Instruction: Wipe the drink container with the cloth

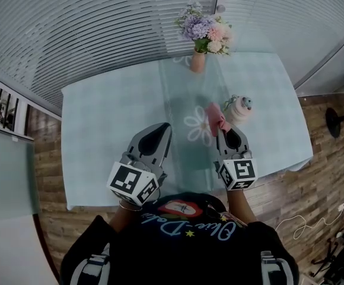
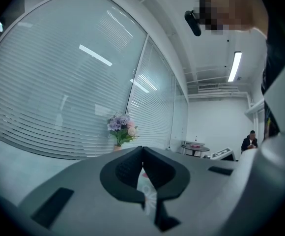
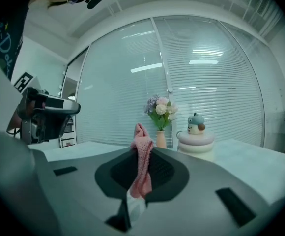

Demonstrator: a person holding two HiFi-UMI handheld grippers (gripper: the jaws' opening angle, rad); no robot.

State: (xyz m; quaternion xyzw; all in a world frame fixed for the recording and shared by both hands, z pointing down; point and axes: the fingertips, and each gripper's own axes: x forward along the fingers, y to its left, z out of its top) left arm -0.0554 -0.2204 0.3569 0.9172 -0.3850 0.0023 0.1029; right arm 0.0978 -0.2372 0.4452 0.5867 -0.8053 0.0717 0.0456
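The drink container (image 1: 241,109) is a squat cream-and-pink bottle with a blue cartoon-head lid, standing on the right part of the table; the right gripper view has the container (image 3: 195,140) ahead and to the right. My right gripper (image 1: 224,126) is shut on a pink knitted cloth (image 1: 216,119), which sticks up between the jaws just left of the container. The cloth (image 3: 141,163) fills the jaw gap in the right gripper view. My left gripper (image 1: 162,129) is shut and holds nothing, over the middle of the table.
A pale blue checked tablecloth (image 1: 101,135) with a sheer flower-print runner covers the table. A vase of pink and purple flowers (image 1: 203,37) stands at the far edge. Window blinds lie behind; wooden floor (image 1: 314,189) shows right of the table.
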